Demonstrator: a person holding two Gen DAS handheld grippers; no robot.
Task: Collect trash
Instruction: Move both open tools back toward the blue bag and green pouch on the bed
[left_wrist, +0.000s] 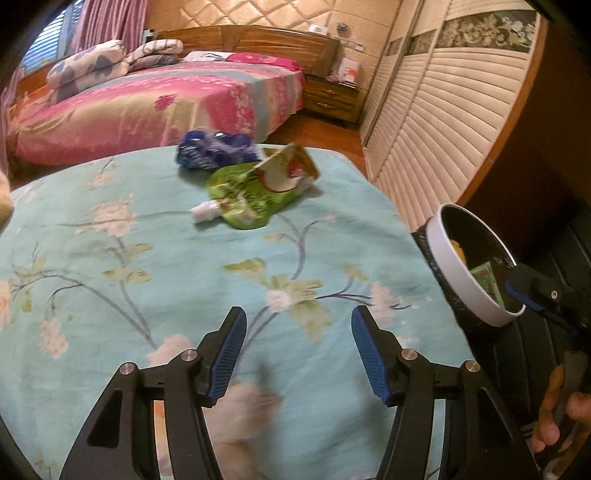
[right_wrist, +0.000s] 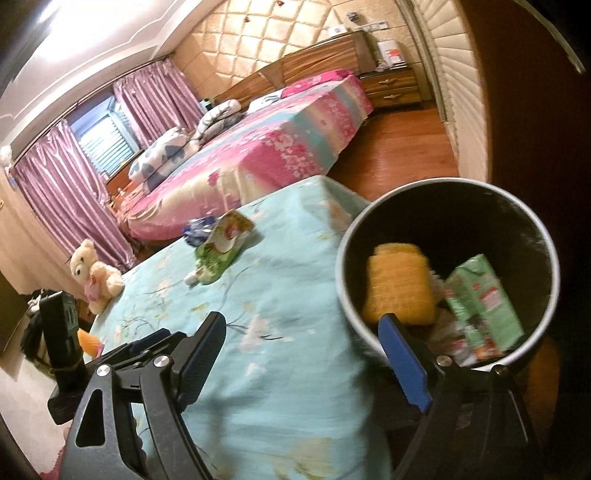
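1. Trash bin: in my left wrist view its right rim sits behind the right gripper, and I can't see the base.
2. Yellow item in the bin: blurred, can't identify it.
3. Green carton: print too smeared to read.
4. Blue wrapper: blurred, partly behind the green pouch.
5. Hand: cut by my frame edge.

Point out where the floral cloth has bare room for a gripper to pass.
The floral cloth lies bare from the left gripper up to the green pouch. The far end is crowded: pouch, carton and blue wrapper bunch together. The bin borders its right edge.
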